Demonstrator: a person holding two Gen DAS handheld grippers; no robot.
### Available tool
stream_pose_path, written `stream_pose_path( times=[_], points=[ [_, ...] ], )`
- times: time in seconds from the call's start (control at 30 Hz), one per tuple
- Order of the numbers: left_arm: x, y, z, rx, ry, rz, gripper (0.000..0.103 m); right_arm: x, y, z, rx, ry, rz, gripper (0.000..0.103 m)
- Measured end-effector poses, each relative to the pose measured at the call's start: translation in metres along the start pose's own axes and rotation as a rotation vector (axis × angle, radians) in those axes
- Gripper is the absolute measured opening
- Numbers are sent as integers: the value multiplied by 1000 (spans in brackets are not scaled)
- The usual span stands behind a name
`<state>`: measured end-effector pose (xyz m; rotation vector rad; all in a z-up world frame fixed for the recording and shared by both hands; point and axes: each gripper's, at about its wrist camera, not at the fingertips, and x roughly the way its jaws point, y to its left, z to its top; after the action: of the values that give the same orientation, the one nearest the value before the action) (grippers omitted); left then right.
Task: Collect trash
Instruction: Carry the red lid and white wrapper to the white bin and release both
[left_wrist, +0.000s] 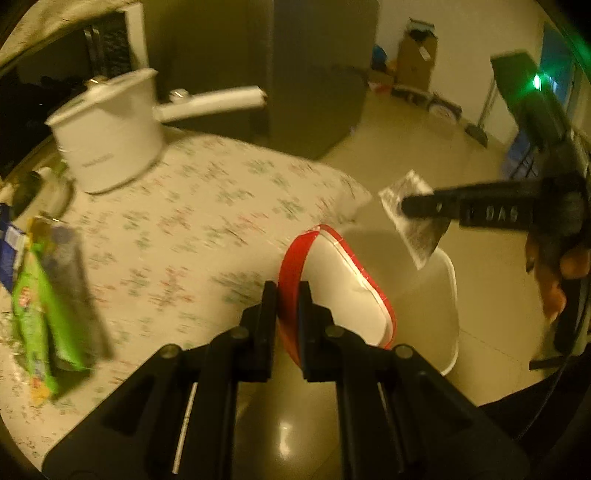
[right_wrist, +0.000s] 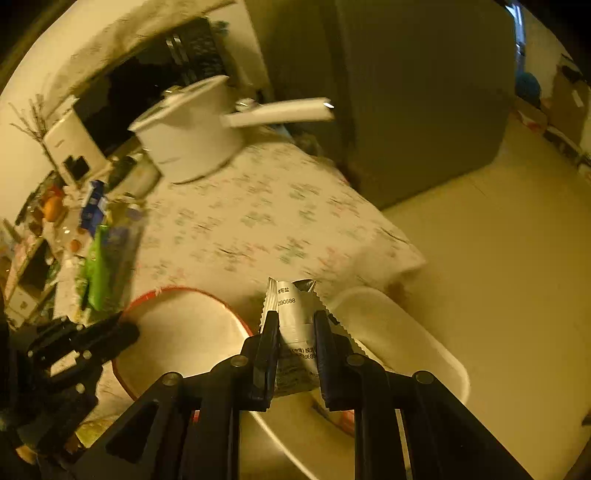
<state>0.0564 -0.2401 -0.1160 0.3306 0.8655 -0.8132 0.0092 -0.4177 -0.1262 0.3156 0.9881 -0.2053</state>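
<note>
A home dining corner, shown by a table under a flowered tablecloth, a white cooking pot, snack packets, a tiled floor and cardboard boxes.

I count two grippers: the left gripper and right gripper. One red-rimmed bowl, one silver wrapper, one white bin near right, one white pot far left, one green packet near left.
</note>
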Motion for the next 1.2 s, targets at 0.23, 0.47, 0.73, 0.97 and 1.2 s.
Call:
stream_pose_path(
  times=[0.23, 0.47, 0.73, 0.97, 1.2],
  points=[
    [45, -30, -18, 11, 107, -69, 12, 12, -26, -18, -10, 65, -43, 19],
    [63, -48, -30, 24, 155, -130, 12, 21, -37, -27, -1, 110, -63, 20],
    [54, -43, -32, 31, 159, -142, 42, 32, -37, -34, -7, 160, -75, 20],
    [37, -21, -31, -5, 140, -146, 66, 35, -31, -34, -16, 169, -80, 21],
    [5, 5, -32, -42, 112, -104, 76, 46, -23, -35, -27, 196, -92, 22]
  ],
)
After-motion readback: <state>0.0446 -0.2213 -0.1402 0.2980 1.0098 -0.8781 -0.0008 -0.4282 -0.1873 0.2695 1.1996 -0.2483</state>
